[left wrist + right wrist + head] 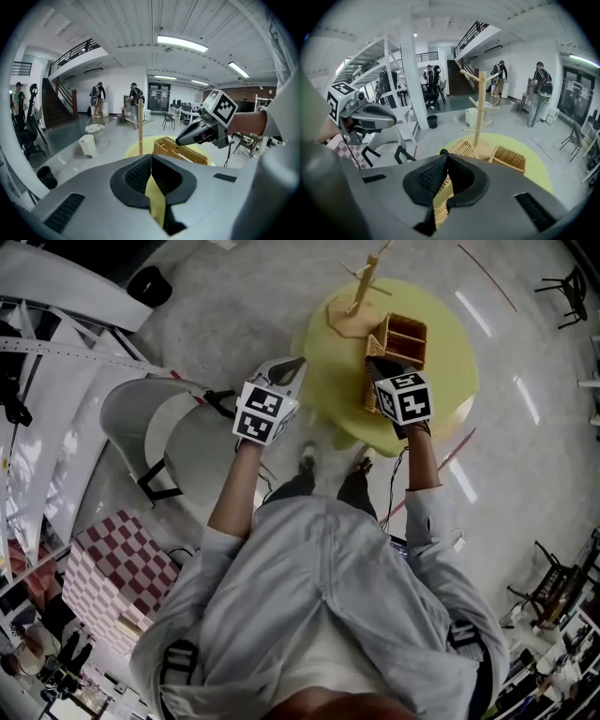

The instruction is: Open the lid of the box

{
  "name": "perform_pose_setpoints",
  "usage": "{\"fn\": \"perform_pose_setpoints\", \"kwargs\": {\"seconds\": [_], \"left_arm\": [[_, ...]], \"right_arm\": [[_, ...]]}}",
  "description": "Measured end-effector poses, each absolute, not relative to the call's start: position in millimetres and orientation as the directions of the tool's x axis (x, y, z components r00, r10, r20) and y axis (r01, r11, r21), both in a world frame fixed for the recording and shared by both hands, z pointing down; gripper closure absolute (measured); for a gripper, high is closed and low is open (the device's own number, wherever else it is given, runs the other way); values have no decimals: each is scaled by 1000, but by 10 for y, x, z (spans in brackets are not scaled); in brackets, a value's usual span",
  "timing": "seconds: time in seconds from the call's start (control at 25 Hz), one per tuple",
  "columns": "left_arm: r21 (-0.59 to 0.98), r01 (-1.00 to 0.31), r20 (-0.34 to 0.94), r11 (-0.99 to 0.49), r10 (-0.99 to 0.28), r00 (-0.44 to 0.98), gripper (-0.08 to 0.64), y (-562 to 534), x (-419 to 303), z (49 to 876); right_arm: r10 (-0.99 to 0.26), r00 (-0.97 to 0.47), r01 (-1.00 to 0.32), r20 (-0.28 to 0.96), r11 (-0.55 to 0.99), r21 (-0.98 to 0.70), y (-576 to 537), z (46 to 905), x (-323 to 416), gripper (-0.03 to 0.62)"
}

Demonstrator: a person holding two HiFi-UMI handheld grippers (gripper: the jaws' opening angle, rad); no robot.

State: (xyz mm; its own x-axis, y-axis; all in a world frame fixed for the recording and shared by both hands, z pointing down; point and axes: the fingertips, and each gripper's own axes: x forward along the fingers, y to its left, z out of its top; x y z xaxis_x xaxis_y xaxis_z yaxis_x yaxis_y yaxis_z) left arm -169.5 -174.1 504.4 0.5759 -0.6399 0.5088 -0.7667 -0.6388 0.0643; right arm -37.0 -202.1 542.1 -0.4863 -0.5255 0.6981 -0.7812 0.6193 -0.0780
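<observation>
Lid of the wicker box stands raised mid yellow table. My right tongs, pinched shut, meet its edge, I judge to tip it. My left tongs, shut on nothing, hover off the table's rim.

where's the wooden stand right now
In the head view, the wooden stand is on the far left part of the yellow round table, beside the wicker box.
</observation>
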Motion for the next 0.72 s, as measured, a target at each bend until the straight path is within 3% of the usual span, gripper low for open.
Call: {"fn": "perform_pose_setpoints", "kwargs": {"seconds": [0.4,0.72], "left_arm": [[86,-789,558,-608,-627,544,531,-1622,-2093,5403],[107,-802,583,-588,-616,530,531,-1541,-2264,5603]], "right_arm": [[-352,-466,-745,812,652,-146,-1967,6302,-980,568],[-263,-414,-754,871,636,-167,-1875,6727,-1029,556]]}}
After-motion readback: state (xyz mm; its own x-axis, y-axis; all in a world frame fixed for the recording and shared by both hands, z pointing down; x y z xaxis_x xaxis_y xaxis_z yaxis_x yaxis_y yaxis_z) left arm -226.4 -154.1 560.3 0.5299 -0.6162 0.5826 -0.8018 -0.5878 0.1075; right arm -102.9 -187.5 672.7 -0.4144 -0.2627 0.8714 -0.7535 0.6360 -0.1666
